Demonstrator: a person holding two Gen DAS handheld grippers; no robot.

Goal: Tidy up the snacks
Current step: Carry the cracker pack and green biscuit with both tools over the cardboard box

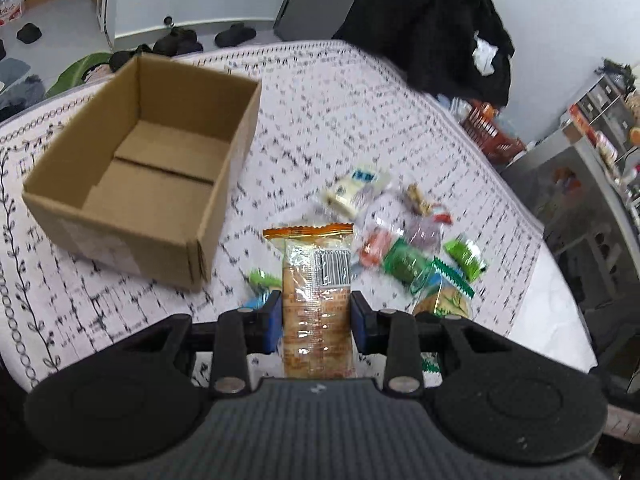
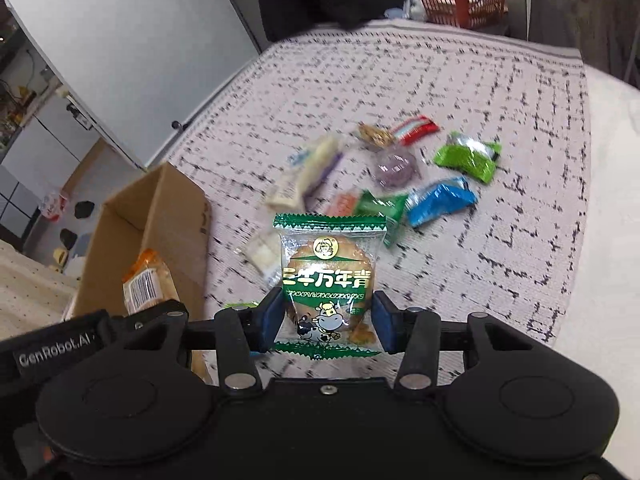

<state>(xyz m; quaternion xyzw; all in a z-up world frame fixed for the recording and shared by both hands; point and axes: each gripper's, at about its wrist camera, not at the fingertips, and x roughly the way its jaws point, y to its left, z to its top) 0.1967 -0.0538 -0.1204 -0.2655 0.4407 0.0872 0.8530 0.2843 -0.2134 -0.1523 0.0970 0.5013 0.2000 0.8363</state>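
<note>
Jaws of the left gripper [image 1: 317,320]: closed on a long orange-trimmed biscuit pack [image 1: 316,280], blue pads pressing both its long sides, barcode face up, the pack raised clear of the cloth. Jaws of the right gripper [image 2: 326,320]: closed on a green-edged round cake packet [image 2: 329,280] with a cartoon cow print, pads against its left and right edges, likewise lifted.

Loose snack pile [image 1: 404,232]: lies on the patterned cloth just beyond both grippers. Items: a white and blue wrapper [image 1: 356,190], a purple-filled clear packet [image 2: 394,168], a red wrapper [image 2: 416,130], two green wrappers [image 2: 468,156], a blue wrapper [image 2: 440,198], others blurred. Items touch or overlap at the pile's middle; the green and blue ones lie at its right fringe.

Cardboard box [image 1: 140,168]: open-topped, nothing inside, standing on the cloth left of the pile, its near right corner close to the left gripper's pack. A strip of bare cloth separates box from pile.

Bench [image 1: 320,100]: covered by white cloth with black dashed checks; broad open cloth beyond the pile and to its right. Right edge curves away to a plain white margin [image 2: 600,240].

Surroundings: dark garment [image 1: 440,12] hung at the far edge; orange basket [image 2: 464,4] beyond it.
</note>
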